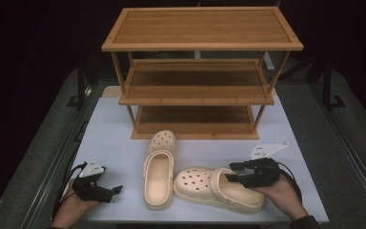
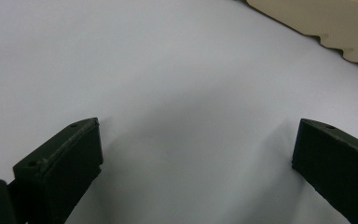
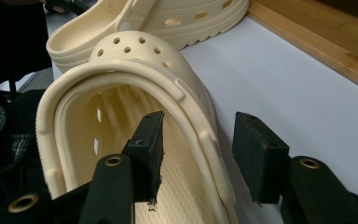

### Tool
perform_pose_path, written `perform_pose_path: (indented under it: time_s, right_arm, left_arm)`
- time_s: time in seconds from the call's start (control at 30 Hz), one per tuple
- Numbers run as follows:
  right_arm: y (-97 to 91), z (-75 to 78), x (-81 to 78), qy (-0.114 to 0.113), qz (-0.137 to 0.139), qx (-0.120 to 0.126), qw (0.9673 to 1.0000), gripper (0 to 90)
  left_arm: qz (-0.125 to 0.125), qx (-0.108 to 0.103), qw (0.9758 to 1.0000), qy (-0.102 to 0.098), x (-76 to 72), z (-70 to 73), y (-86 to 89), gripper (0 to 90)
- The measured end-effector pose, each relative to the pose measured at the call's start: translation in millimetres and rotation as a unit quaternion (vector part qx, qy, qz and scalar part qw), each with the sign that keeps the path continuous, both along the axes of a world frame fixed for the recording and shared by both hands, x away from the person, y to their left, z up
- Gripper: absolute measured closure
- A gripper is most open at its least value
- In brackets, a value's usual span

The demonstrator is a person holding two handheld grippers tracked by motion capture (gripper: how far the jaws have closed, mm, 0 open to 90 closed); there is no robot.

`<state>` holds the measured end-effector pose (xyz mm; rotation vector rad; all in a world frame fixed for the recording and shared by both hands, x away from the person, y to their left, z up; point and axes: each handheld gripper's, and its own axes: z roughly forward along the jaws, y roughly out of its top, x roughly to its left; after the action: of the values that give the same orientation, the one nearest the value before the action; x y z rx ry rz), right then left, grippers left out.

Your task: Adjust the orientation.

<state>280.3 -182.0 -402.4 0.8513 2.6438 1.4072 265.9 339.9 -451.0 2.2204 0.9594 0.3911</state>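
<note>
clog (image 3: 135, 121) rim between right gripper (image 3: 198, 154) jaws, unclamped | left gripper (image 2: 196, 163) open, clog apart

High view overhead, forward-down; tool views close, sharing clog (image 3: 135, 116).

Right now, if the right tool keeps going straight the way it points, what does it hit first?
Likely the near clog: the right tool straddles its side wall, so its toe cap comes first. The second clog lies beyond.

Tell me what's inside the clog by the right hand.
One jaw of the right tongs reaches inside the near clog, the other outside its side wall. Its textured footbed shows; the toe end is hidden under the holed upper.
</note>
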Motion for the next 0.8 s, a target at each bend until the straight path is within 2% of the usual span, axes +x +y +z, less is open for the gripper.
perform_pose_path:
  time_s: [0.23, 0.4, 0.8]
  right_arm:
    - [18.2, -4.8, 9.5, 0.008, 0.021, -0.012, 0.9997, 55.4]
    - [20.7, -4.5, 11.2, 0.007, 0.027, -0.013, 0.9995, 60.3]
    - [21.3, -2.1, 8.2, -0.017, 0.032, -0.027, 0.9990, 68.1]
  left_arm:
    - [0.000, -0.001, 1.0000, 0.001, 0.1, 0.0, 0.1, 1.2]
    - [0.000, -0.001, 1.0000, 0.001, 0.3, 0.1, 0.2, 1.2]
    - [-0.001, -0.001, 1.0000, 0.002, 0.4, 0.1, 0.3, 1.2]
